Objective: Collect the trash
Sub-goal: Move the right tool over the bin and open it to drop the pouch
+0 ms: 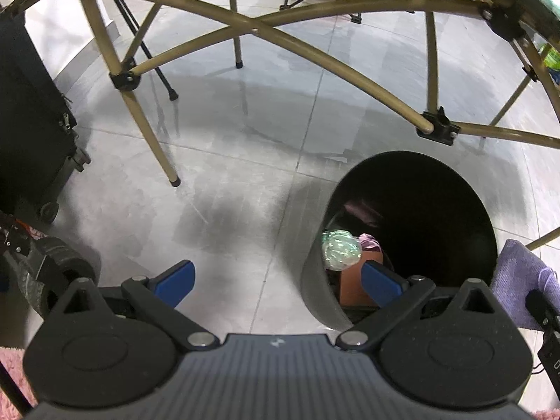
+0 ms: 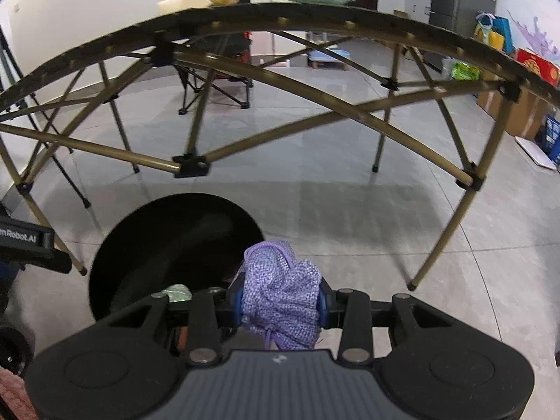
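Step in hand, as judged: a purple cloth (image 2: 281, 297) is being carried to the bin (image 2: 115, 273) for drop-off.

- Right gripper (image 2: 280, 306): jaws pressed in on the cloth, which is bunched between the blue pads (image 2: 238, 306) and bulges above them. In the right view it hangs just beside the bin's near right rim, not yet over the opening.
- Left gripper (image 1: 276, 280): spread wide, nothing between the fingers (image 1: 175, 280). One finger is seen over the bin mouth (image 1: 413, 210), the other over bare floor (image 1: 217, 182).
- Bin is on the floor by the folding table (image 2: 245, 10) legs. Already inside: a shiny green wad (image 1: 341, 248), something orange-brown, pinkish scraps.
- The cloth edge also shows at the right of the left view (image 1: 521, 280), beside the rim.

Next move, as judged: the cloth is to be shifted left until clear over the opening, then released. Loose cord ends under the cloth could snag on a pad at release.
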The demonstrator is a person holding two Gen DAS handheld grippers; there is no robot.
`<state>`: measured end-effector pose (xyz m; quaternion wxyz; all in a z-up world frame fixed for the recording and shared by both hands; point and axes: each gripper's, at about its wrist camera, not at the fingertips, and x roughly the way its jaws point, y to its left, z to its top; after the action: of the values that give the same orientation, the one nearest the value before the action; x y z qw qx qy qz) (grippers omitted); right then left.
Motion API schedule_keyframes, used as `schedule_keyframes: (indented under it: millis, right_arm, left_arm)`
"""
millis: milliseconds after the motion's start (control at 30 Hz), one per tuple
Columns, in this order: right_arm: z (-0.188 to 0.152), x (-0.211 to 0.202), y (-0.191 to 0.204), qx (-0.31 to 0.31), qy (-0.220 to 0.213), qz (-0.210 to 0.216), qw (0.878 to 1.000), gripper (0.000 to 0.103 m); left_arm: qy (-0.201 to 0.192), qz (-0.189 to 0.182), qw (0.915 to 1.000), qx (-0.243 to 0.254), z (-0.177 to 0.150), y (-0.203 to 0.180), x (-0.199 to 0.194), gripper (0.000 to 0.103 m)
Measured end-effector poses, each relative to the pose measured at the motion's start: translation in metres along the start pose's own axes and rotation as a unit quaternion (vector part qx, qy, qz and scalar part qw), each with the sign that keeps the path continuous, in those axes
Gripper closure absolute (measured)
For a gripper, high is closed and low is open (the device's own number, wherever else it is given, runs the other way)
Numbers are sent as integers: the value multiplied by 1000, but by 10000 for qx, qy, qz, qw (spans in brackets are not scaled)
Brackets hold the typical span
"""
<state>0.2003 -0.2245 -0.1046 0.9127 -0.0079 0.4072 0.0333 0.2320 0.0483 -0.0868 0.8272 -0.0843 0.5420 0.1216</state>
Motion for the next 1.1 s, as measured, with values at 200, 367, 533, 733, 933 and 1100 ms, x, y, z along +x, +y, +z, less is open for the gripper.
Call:
schedule_keyframes:
  millis: [200, 367, 533, 733, 933, 1100]
  right_arm:
    - [7, 5, 21, -100, 16, 140, 9999, 67]
    - [13, 9, 38, -135, 33, 292, 9995, 67]
    - [17, 19, 52, -150, 156, 431, 9988, 66]
    - [19, 32, 60, -105, 332, 534, 9980, 66]
    - [20, 48, 65, -4, 528, 582, 9969, 66]
    - [20, 56, 68, -7, 646, 594, 9961, 66]
  left_arm:
    - [-18, 33, 9999, -112, 1, 17, 0, 0]
    - [-36, 56, 9998, -194, 1, 29, 0, 0]
    - [-20, 119, 9996, -273, 0, 43, 3, 0]
    - [41, 154, 9993, -342, 0, 55, 7, 0]
    - [53, 148, 9993, -328, 0, 59, 7, 0]
    - [54, 148, 9994, -300, 0, 58, 9, 0]
